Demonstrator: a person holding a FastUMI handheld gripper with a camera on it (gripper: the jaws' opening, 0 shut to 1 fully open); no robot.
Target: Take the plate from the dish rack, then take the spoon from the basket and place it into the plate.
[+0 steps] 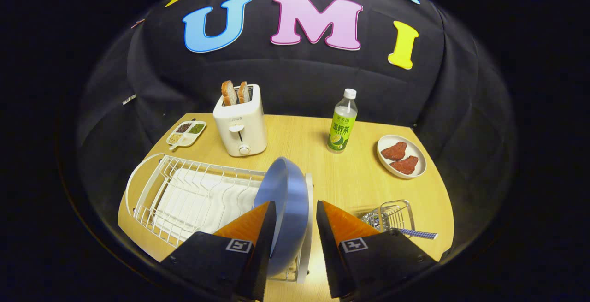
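Wooden table against black cloth wall. Blue plate stands on edge in white rack, between spread gripper fingers; left finger touching, right apart.

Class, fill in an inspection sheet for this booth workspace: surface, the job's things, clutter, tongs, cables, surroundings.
Surface: light wooden table.
Job's things: round blue plate upright on edge at the end of the white wire dish rack; spoon with checked handle lying in the small wire basket.
Clutter: white toaster holding bread slices; green-labelled bottle; white dish of red meat pieces; divided condiment tray.
Tongs: open, fingers either side of the plate, right one apart from it.
Cables: nothing seen.
Surroundings: black cloth wall.
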